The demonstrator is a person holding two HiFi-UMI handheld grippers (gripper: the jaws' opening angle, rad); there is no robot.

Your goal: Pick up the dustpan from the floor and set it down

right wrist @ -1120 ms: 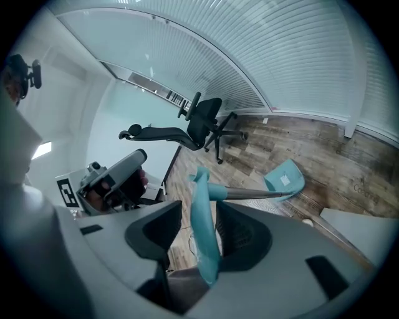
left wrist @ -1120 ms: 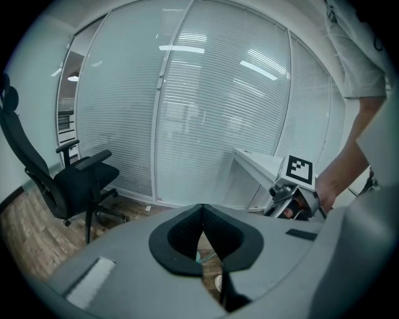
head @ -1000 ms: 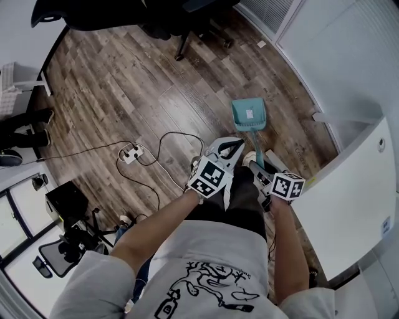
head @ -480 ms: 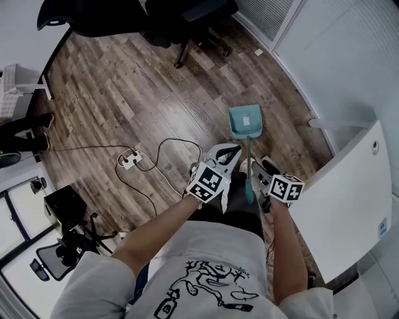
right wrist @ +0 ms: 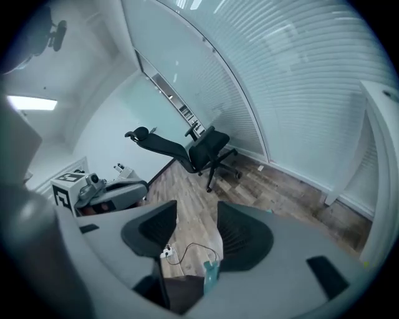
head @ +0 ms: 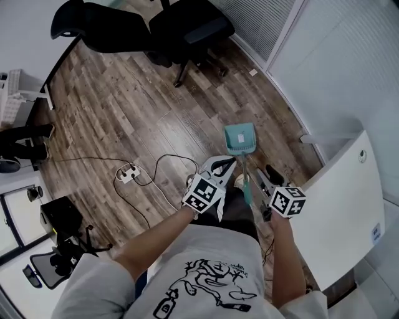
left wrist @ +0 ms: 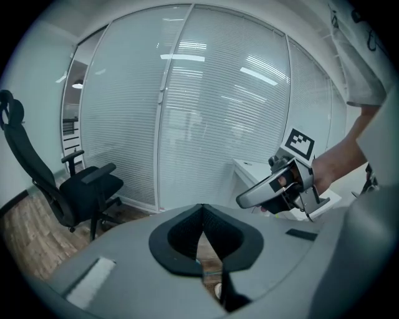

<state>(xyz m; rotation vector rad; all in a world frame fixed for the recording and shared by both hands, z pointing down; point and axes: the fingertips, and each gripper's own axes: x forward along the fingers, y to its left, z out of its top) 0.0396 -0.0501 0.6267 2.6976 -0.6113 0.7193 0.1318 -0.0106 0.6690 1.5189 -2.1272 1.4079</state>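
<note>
**Wood-plank office floor: dustpan stands between the two grippers, neither gripping it**

Left gripper (left wrist: 202, 209): jaws shut tip to tip, nothing between them. Right gripper (right wrist: 196, 210): jaws wide apart and closing. The top of the teal dustpan handle (right wrist: 211, 274) shows low in the gap near the jaw roots, and the pads are not touching it.

In the head view the handle rises between the two grippers, with the left gripper at its 9 o'clock and the right at its 3 o'clock. The teal dustpan (head: 240, 138) has its pan on the floor (head: 124, 106) at 12 o'clock of the grippers.

A white power strip (head: 129, 172) with a looping cable (head: 163, 149) lies at 9 o'clock of the left gripper, well apart. Black office chairs (head: 187, 28) stand at 11 o'clock, far off. A white table (head: 340, 205) is at 3 o'clock, just beside the right gripper. A glass wall with blinds (head: 268, 15) is at 1 o'clock.
</note>
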